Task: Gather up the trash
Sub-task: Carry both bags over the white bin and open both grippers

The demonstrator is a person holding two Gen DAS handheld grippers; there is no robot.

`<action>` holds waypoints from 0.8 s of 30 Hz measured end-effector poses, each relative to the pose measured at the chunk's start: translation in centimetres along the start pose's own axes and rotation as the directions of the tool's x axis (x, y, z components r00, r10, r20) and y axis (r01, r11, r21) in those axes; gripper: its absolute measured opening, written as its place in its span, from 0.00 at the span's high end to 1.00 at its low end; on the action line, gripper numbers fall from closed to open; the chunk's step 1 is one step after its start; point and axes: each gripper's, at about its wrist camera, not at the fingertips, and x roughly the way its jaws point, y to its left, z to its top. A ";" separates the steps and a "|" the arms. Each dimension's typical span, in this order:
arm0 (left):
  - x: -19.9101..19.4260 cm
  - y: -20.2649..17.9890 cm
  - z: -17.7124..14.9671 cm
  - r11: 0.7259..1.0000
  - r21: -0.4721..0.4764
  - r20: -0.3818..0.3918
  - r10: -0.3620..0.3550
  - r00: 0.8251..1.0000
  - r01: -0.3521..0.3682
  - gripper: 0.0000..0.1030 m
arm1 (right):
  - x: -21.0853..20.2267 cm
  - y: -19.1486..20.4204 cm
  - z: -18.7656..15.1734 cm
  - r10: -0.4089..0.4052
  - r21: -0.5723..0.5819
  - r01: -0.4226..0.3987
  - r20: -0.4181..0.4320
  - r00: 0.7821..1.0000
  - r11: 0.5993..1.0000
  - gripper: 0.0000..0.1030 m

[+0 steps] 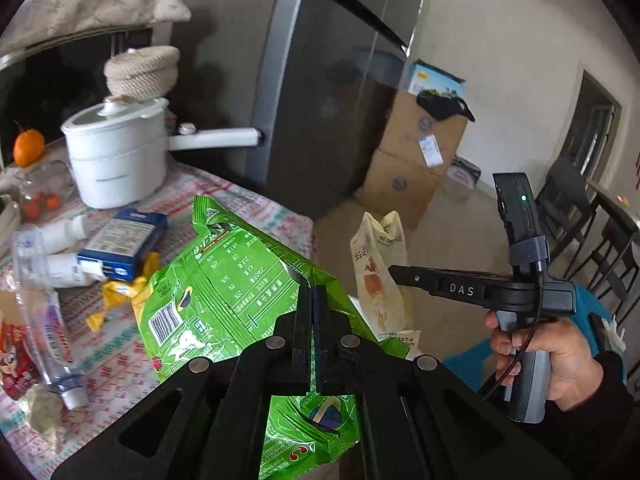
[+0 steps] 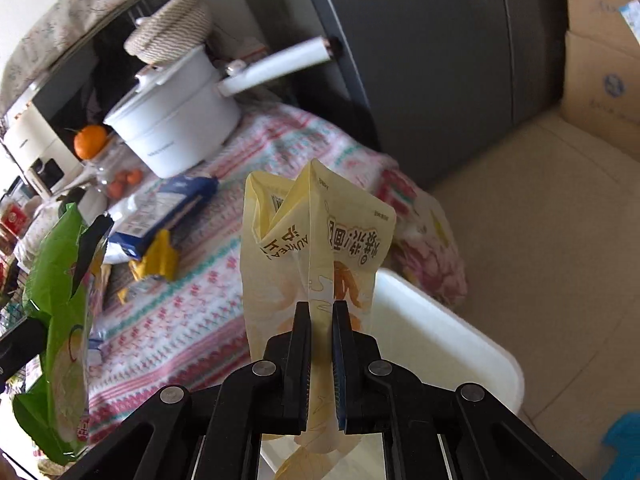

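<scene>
The left tool point(image 1: 314, 292) is clamped on a green snack bag point(image 1: 224, 280); the right tool point(image 2: 321, 308) pinches a yellow pouch point(image 2: 320, 236), its bottom cut off at lower centre.

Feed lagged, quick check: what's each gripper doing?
Left gripper: shut on green snack bag.
Right gripper: shut on yellow snack bag.
</scene>
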 end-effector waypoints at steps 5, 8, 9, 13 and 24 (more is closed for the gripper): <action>5.9 -2.8 -2.5 0.997 0.064 -0.115 -0.025 0.993 0.033 1.00 | 0.0 -2.3 -0.6 -0.014 0.013 0.014 -0.022 1.000 1.000 0.92; 8.3 -3.8 -3.4 0.995 0.092 -0.148 -0.017 0.989 0.030 1.00 | -0.3 -4.2 -0.9 -0.022 0.052 0.024 -0.031 0.999 0.998 0.92; 8.9 -4.0 -3.6 0.995 0.096 -0.155 -0.016 0.988 0.032 1.00 | -0.3 -4.8 -1.0 -0.021 0.070 0.023 -0.035 0.999 0.997 0.92; 10.6 -4.0 -4.0 0.994 0.104 -0.167 -0.026 0.986 0.044 1.00 | -0.3 -6.0 -1.5 -0.024 0.105 0.029 -0.051 0.998 0.994 0.92; 11.5 -3.1 -4.2 0.994 0.107 -0.210 0.005 0.978 0.018 0.92 | -0.2 -6.9 -1.6 -0.031 0.133 0.038 -0.060 0.998 0.990 0.92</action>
